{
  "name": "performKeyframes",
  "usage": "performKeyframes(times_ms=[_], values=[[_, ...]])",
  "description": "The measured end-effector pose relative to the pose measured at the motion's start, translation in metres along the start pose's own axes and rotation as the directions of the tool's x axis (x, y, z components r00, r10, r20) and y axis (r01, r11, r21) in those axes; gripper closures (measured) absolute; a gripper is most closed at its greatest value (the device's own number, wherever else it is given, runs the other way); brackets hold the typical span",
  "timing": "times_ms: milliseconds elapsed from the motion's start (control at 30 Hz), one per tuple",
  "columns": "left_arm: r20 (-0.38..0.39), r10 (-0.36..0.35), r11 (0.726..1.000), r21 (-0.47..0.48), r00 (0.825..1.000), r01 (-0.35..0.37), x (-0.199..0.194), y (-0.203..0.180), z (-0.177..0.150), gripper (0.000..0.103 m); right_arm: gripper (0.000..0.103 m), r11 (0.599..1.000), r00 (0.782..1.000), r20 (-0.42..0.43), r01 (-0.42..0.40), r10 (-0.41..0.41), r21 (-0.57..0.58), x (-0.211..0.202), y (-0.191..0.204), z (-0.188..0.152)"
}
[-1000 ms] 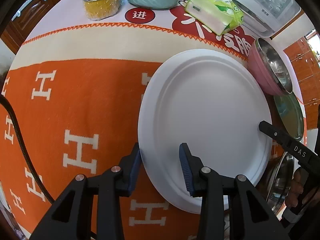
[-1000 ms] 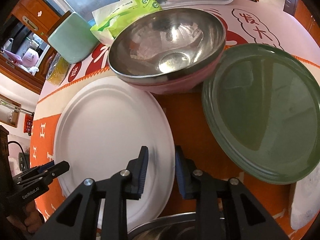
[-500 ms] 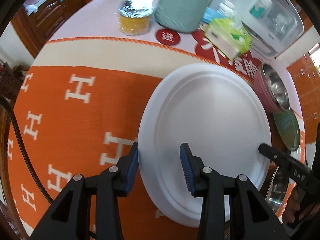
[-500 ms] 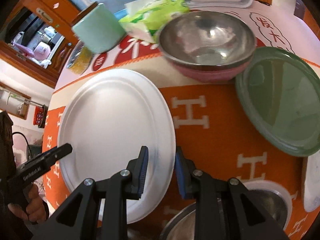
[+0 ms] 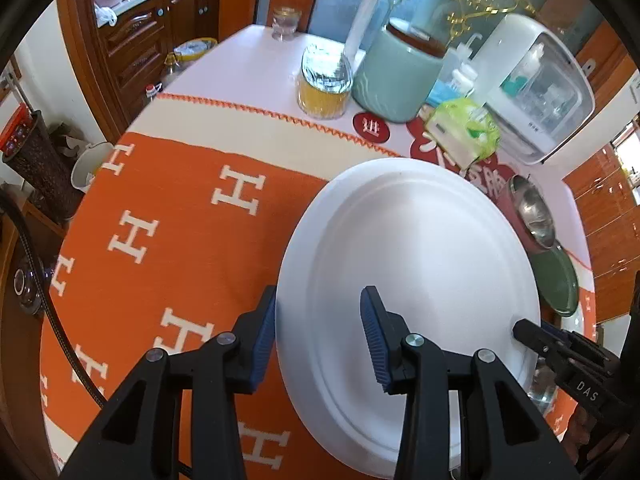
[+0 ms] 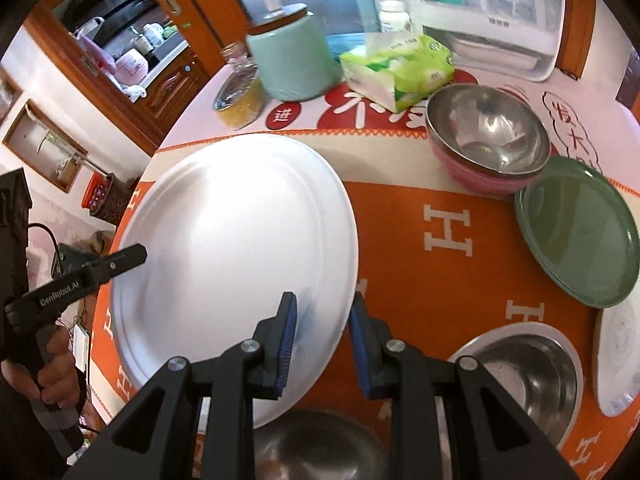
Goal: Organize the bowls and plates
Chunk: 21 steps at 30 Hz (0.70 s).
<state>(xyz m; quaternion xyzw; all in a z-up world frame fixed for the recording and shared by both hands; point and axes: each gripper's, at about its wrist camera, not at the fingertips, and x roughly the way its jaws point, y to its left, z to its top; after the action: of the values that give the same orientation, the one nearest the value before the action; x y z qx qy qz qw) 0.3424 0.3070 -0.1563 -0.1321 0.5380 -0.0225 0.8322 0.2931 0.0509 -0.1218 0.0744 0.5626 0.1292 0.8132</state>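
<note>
A large white plate (image 5: 412, 264) is held up above the orange cloth, one gripper on each side. My left gripper (image 5: 318, 336) is shut on its left rim. My right gripper (image 6: 322, 336) is shut on its right rim; the plate also shows in the right wrist view (image 6: 240, 248). A pink bowl with a steel inside (image 6: 486, 138) and a green plate (image 6: 576, 232) rest on the table to the right. Two steel bowls (image 6: 516, 376) sit near the front edge.
At the back stand a mint canister (image 5: 396, 76), a yellow jar (image 5: 324, 84), a green tissue pack (image 6: 396, 68) and a white appliance (image 5: 536, 92). A white dish (image 6: 616, 360) lies at the far right. Wooden cabinets are on the left.
Both grippers have lifted the white plate well up off the table. The table and its objects now look farther below.
</note>
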Motion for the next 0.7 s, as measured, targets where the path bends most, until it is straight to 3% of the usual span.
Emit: performKeyframes(times_ms=[367,700], values=[[0.099,-0.041,0.999,0.039,0.994,0.037,-0.052,-0.012,-0.025,0.064,0.077,0.999,0.994,0.106,0.017,-0.013,-0.038,-0.054,0.014,-0.033],[0.182,-0.097,0.992,0.095,0.979,0.080,-0.095,-0.032,-0.062,0.061,0.077,0.999,0.974,0.225,0.008,0.000,-0.034,-0.104,0.009,-0.078]])
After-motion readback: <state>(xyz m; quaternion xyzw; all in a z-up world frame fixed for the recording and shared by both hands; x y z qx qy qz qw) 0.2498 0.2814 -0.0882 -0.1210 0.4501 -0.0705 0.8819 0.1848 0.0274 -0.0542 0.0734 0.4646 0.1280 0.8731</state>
